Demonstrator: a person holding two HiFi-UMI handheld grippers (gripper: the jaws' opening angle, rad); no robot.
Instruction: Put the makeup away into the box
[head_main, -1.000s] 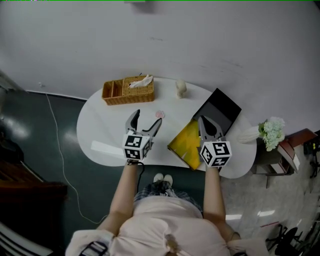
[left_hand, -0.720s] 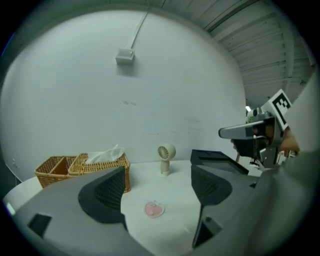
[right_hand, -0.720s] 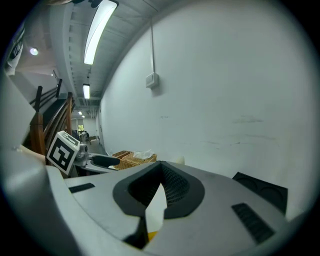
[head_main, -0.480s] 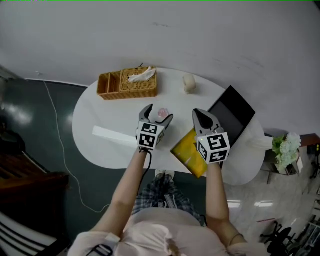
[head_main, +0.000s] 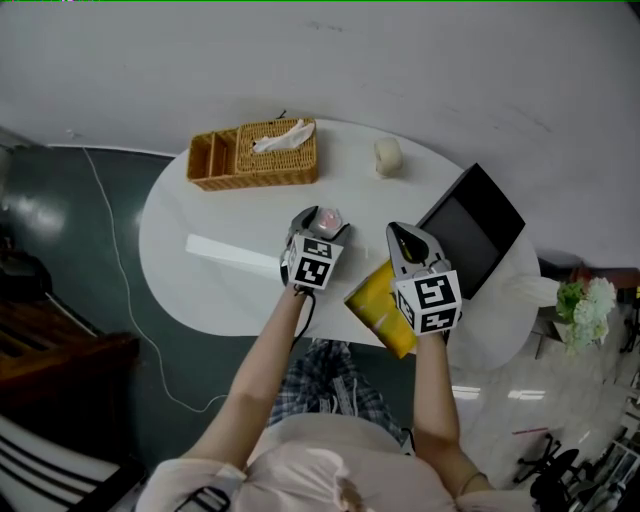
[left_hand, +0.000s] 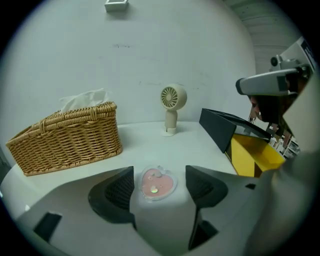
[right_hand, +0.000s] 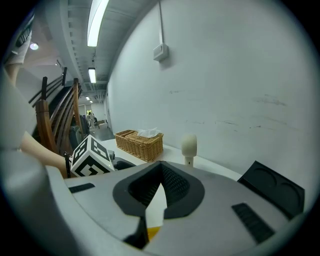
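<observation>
The left gripper's (left_hand: 160, 172) jaws were seen closing around the pink heart-shaped compact (left_hand: 158, 184), which lay on the white table (head_main: 200, 215); the pads were not yet pressed on it. The right gripper (right_hand: 159, 167) was kept with jaws together, empty. That gap at the pads was shown only in the left gripper view. Both grippers were tilted downward, the right over the open yellow box (head_main: 375, 298)

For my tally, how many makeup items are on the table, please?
1: a pink heart compact on the table, between the closing jaws of the left tongs; others may be hidden.
</observation>
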